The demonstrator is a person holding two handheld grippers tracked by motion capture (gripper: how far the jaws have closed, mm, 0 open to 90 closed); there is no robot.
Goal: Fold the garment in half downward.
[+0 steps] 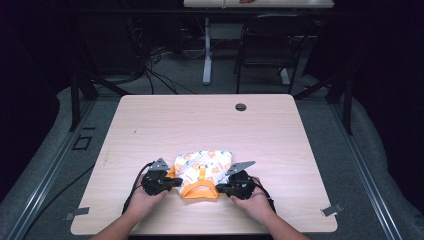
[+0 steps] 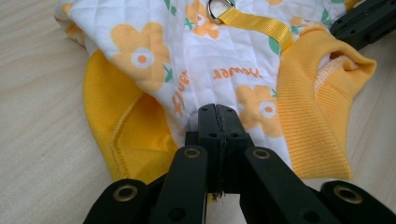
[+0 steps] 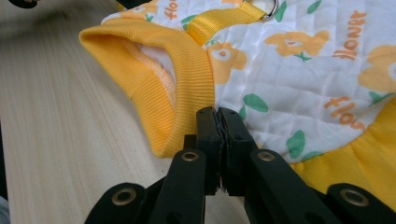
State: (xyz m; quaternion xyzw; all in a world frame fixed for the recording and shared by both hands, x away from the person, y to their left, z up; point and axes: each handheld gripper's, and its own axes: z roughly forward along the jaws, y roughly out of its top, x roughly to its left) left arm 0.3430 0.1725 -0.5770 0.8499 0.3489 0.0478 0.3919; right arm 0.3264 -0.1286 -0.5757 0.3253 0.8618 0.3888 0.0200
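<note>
At the table's (image 1: 150,125) near edge, my left gripper (image 1: 172,183) and right gripper (image 1: 222,188), jaws clamped, pinch the flowered pet vest (image 1: 202,169); next, presumably, lifting evenly.

You are working with one quilted flower-print garment (image 1: 204,172) lying on one wooden table (image 1: 200,125), two grippers flanking the garment, one metal ring (image 2: 217,9) and one yellow strap (image 2: 254,23) sitting on it.

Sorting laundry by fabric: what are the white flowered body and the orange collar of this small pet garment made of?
White flower-printed body: apparently quilted cotton-like knit, matte, with stitched diamond lines. Orange collar band: ribbed knit, showing fine parallel ridges. Exact fibre unclear.
</note>
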